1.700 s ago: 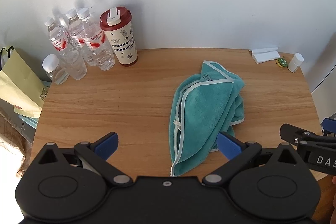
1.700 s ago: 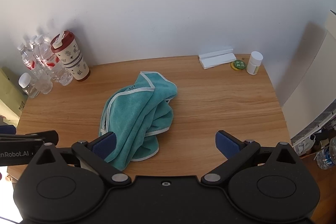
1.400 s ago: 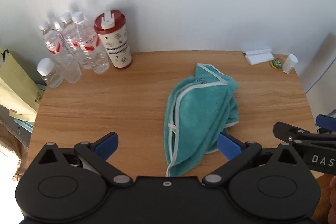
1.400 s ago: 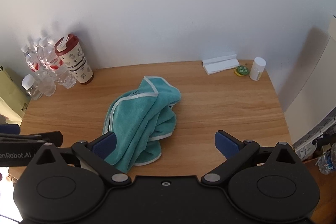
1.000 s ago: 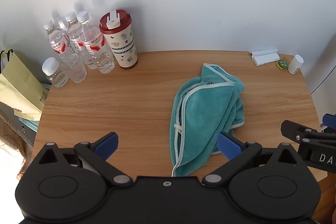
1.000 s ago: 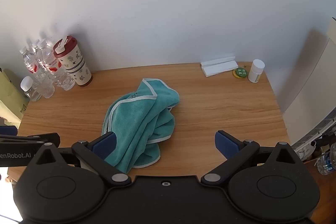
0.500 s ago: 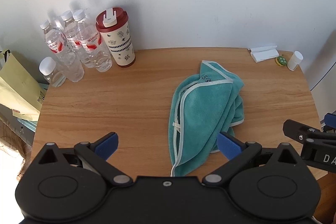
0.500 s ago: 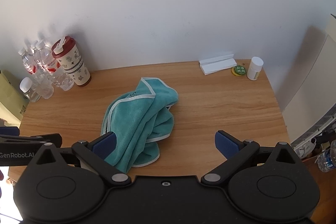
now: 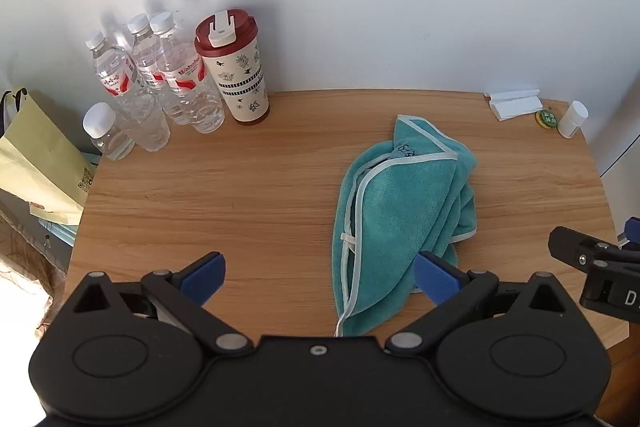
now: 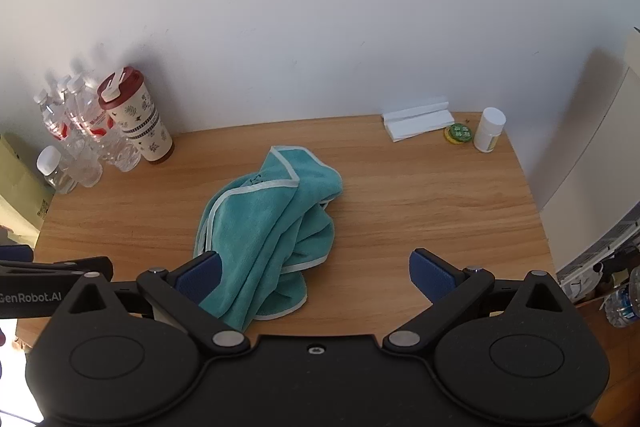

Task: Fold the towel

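The light wooden table point(image 9: 248, 187) holds a crumpled teal microfibre towel with pale trim point(image 9: 400, 211), right of centre. Left gripper point(image 9: 318, 277) and right gripper point(image 10: 314, 275) are both released. Expect soft, limp cloth; grasp the trimmed near corners.

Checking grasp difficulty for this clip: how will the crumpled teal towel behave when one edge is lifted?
The teal terry towel with pale piping lies in soft bunched folds, so it will likely droop and unfurl. Overlapping layers may drag along. Its plush pile probably grips well.
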`<state>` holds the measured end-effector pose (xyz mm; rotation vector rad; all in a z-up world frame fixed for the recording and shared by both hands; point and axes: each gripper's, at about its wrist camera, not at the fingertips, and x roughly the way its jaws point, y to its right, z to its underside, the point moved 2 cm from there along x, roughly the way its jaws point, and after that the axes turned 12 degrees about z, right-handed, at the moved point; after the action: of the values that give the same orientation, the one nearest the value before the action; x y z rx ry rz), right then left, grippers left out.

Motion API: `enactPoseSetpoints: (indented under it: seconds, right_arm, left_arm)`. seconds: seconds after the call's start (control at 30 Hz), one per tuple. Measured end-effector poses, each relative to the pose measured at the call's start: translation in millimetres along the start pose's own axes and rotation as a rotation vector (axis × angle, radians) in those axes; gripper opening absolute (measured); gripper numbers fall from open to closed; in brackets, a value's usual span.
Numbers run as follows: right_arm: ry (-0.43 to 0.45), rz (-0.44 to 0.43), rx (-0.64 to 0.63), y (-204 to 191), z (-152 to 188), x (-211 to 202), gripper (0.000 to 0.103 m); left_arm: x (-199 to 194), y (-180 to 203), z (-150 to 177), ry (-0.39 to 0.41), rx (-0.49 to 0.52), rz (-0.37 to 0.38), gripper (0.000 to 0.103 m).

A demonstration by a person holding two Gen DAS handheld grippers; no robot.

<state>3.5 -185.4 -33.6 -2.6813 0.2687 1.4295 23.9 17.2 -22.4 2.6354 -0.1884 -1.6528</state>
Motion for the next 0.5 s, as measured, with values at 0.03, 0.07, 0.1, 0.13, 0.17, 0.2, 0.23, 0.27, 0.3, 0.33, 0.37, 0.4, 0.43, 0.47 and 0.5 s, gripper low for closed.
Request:
enactPoseSetpoints:
  seconds: [0.03,0.07,0.1,0.13,0.17,0.2,0.23,0.27,0.3,0.33,0.37,0.4,0.43,0.47,0.5]
  right_arm:
    - [0.0,0.0,0.001,0.0,-0.7,0.3,0.102]
    - [0.001,-0.001,0.005,0.6,-1.7,0.8,0.102]
    - [-0.001,-0.002,0.006,0.8,-2.2,1.5,0.102]
    - [-0.003,-0.003,0.008,0.9,-2.8,2.3,0.102]
    - [-0.004,-0.004,0.009,1.0,-3.4,3.0,0.102]
    - [-0.005,-0.007,0.004,0.5,-3.9,3.6,0.102]
    - [-0.006,-0.009,-0.001,-0.1,-4.4,4.2,0.102]
    - [-0.006,-0.01,-0.004,-0.9,-4.9,4.4,0.102]
    - [-0.002,-0.015,-0.015,-2.2,-5.4,4.5,0.102]
    - [0.002,-0.02,-0.02,-3.2,-5.9,4.2,0.102]
    - [0.004,-0.023,-0.021,-3.4,-6.2,4.1,0.102]
    - [0.004,-0.027,-0.019,-3.1,-7.3,4.5,0.102]
    - [0.0,-0.025,-0.009,-1.7,-8.7,6.1,0.102]
    - [-0.002,-0.026,-0.006,-1.0,-9.2,6.9,0.102]
    - [-0.004,-0.027,-0.001,-0.2,-9.7,7.8,0.102]
  left_arm:
    - [0.9,-1.0,-0.6,-0.003,-0.002,0.0,0.103]
    - [1.6,-1.9,-1.1,-0.005,-0.005,-0.002,0.103]
    - [2.1,-2.8,-1.2,-0.007,-0.009,-0.003,0.103]
    - [2.5,-3.3,-1.5,-0.009,-0.012,-0.004,0.103]
    - [3.1,-3.3,-1.9,-0.012,-0.012,-0.004,0.103]
    - [3.7,-3.4,-2.4,-0.015,-0.012,-0.003,0.103]
    - [4.3,-3.5,-2.8,-0.018,-0.011,-0.005,0.103]
    - [4.7,-3.7,-2.7,-0.02,-0.012,-0.014,0.103]
    - [5.0,-4.1,-3.0,-0.022,-0.013,-0.019,0.103]
    - [5.5,-4.2,-3.4,-0.022,-0.014,-0.018,0.103]
    - [6.2,-3.8,-3.6,-0.023,-0.016,-0.014,0.103]
    - [6.9,-4.2,-4.1,-0.026,-0.019,-0.011,0.103]
    - [7.6,-5.0,-4.5,-0.029,-0.02,-0.014,0.103]
    - [8.6,-5.9,-4.8,-0.032,-0.023,-0.016,0.103]
    - [10.2,-7.2,-5.4,-0.038,-0.027,-0.02,0.103]
